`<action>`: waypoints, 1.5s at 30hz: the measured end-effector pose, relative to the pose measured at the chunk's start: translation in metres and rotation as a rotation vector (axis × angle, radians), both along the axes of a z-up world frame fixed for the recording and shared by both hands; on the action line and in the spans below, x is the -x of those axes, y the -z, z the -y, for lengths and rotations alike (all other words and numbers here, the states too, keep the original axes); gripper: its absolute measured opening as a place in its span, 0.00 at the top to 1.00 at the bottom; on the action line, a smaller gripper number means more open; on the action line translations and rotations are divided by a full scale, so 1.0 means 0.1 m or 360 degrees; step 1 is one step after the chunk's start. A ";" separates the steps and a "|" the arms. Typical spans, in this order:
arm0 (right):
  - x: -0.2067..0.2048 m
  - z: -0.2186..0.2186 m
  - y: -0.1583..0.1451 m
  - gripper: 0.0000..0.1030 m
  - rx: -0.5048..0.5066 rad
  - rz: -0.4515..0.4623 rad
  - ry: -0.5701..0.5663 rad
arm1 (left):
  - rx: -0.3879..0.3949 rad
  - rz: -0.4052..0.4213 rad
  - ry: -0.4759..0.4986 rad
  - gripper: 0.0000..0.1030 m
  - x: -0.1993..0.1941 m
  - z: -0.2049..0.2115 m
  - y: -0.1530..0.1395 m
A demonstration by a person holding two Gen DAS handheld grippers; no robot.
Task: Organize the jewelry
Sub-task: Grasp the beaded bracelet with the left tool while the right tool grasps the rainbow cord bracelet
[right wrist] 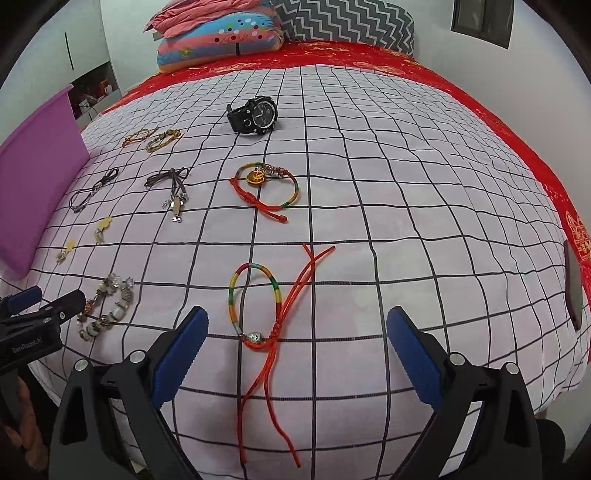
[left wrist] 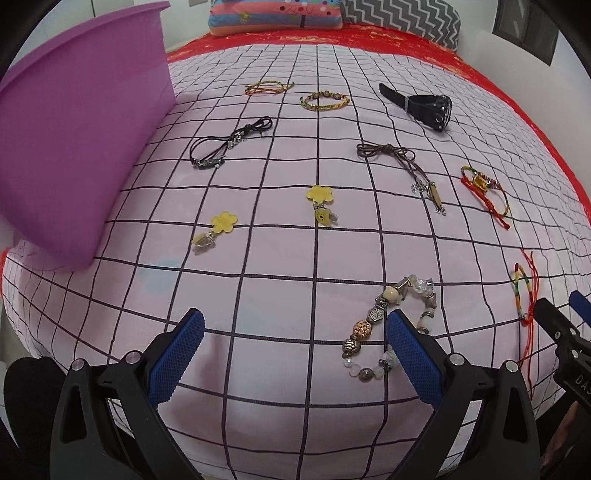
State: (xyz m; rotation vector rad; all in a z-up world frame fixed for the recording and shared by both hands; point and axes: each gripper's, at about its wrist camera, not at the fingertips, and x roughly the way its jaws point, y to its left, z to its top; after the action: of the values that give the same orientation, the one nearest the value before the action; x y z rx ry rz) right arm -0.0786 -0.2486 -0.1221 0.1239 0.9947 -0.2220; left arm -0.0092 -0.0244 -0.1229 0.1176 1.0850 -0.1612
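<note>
I'm working in a home bedroom: a bed [right wrist: 369,192] with checked sheet, folded quilts [right wrist: 218,40] and a chevron pillow [right wrist: 343,26] at the far end.

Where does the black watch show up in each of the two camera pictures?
Left wrist view: black watch lies upper right, far across the checked sheet.
Right wrist view: black watch lies upper centre.
Shared landmark: the purple bin, left in both views.

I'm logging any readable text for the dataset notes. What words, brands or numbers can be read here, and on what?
"GenRobot.AI": on the left tongs' black body, seen from the right camera.
"DA": cut-off letters on the right tongs' body, seen from the left camera.
Watch face: markings too small to read.
Red bedspread: gold pattern, nothing legible.
</note>
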 end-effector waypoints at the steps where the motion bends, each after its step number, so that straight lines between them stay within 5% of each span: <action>1: -0.02 0.00 0.02 0.09 0.0004 -0.0001 -0.0002 | -0.0011 0.0001 0.0013 0.06 0.00 0.02 0.02; 17: -0.16 -0.03 0.32 0.10 0.0095 -0.0102 -0.0011 | -0.0013 0.0004 0.0028 0.06 -0.01 0.08 0.24; 23: -0.14 -0.10 0.32 0.31 0.0078 -0.0081 -0.0065 | -0.0016 0.0007 0.0037 0.10 0.01 0.11 0.23; 35: -0.14 -0.28 0.29 0.88 0.0006 -0.0085 -0.0204 | -0.0012 -0.0003 0.0119 0.48 0.15 0.27 0.14; 39: -0.13 -0.27 0.28 0.89 -0.0018 -0.0086 -0.0205 | 0.0029 -0.0024 0.0145 0.83 0.16 0.26 0.11; 45: -0.12 -0.22 0.24 0.96 -0.0083 -0.0070 -0.0192 | 0.0133 -0.0053 0.0162 0.89 0.14 0.20 0.03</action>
State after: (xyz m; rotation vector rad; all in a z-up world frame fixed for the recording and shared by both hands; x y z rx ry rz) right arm -0.0666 -0.2268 -0.1460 0.1068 1.0487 -0.0889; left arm -0.0234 -0.0440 -0.1261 0.0952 1.1046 -0.3009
